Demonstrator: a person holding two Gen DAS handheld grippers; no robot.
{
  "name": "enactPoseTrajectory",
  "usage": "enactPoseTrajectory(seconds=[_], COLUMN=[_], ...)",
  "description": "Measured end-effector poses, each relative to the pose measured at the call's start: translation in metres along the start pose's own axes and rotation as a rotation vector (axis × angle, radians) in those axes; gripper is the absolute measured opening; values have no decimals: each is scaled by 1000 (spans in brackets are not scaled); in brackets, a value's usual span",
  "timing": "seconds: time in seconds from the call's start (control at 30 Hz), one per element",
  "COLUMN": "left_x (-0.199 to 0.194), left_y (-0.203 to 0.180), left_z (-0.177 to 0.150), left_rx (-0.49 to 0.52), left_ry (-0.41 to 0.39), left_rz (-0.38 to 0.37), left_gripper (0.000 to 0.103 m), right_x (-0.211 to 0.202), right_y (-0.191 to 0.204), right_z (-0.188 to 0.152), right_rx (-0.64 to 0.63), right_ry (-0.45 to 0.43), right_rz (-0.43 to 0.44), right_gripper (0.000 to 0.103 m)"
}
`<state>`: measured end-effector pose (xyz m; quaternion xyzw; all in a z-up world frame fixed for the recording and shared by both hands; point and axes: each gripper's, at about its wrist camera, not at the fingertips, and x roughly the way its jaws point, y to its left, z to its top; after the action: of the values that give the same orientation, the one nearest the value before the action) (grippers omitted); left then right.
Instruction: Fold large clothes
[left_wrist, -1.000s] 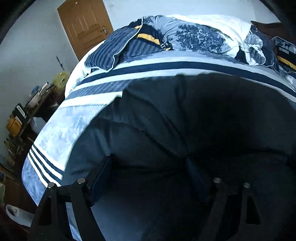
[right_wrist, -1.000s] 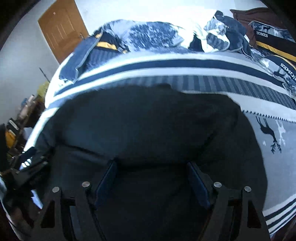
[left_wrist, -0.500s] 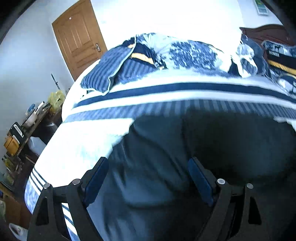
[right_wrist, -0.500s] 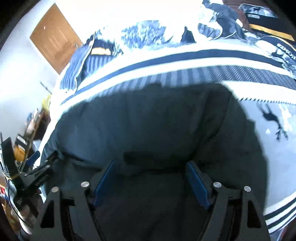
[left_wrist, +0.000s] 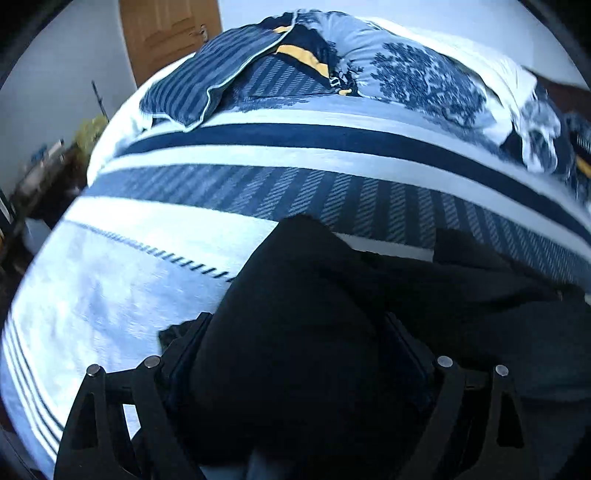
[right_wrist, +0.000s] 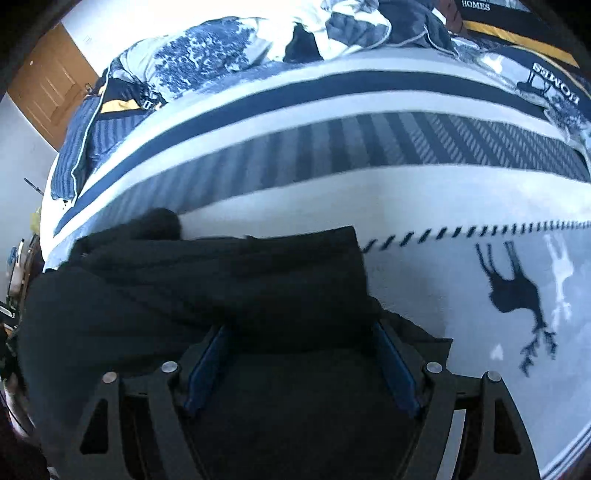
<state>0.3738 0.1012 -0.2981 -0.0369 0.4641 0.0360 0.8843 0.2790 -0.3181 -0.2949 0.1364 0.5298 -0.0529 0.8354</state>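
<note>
The dark garment (right_wrist: 221, 295) lies bunched on the bed (right_wrist: 443, 206), its long axis crosswise between the left hand-held gripper (left_wrist: 295, 354) and right hand-held gripper (right_wrist: 299, 354), whose spread jaws straddle its folds; whether they pinch it I cannot tell.

txt: "HOMES" | on dark pillow (right_wrist: 491, 14) top rt | again, inverted, on pillow (right_wrist: 546, 81)

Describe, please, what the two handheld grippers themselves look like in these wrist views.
Both look alike. The left gripper and right gripper have black triangular open-frame linkages with round silver pins. The right fingers carry blue inner pads. No cables, markings or sleeves show.
</note>
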Motion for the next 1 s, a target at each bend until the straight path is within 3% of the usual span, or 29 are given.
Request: enactPoseTrajectory(seconds=[0.1,0.27,0.37,0.5,0.57,0.6,0.7,0.77,0.83,1.0], left_x=[11,25,27,17,-10,-24,-47,-50,-41,-26], left_y=[4,10,8,11,24,34,69,90,111,124], left_z=[-4,-5,-7,-1,0,0,-1,-5,-10,-27], left_rx=[-55,-78,-76,-29,-1,-9,-44,-81,-108,-43], left_ry=[-1,-7,-14,53,3,-35,-57,-41,17,147], left_rz=[-42,-64,-58,-48,-42,-43,-85,-97,-98,-103], left_gripper=[95,98,98,98,98,98,98,98,96,95], right_x=[10,16,17,17,3,-8,-54,-66,-68,-34], right_y=[-10,-2,2,7,5,2,-27,-46,-64,-101], right_z=[-6,-17,-21,-19,-20,-20,-38,-47,-56,-75], right_rx=[32,-29,-43,-58,-73,-49,75,141,210,382], right_ry=[-55,-154,-176,-165,-138,-152,-192,-138,-101,88], right_rz=[22,-36,-51,-59,-74,-59,157,253,286,419], right_gripper=[81,85,86,85,83,83,83,83,83,83])
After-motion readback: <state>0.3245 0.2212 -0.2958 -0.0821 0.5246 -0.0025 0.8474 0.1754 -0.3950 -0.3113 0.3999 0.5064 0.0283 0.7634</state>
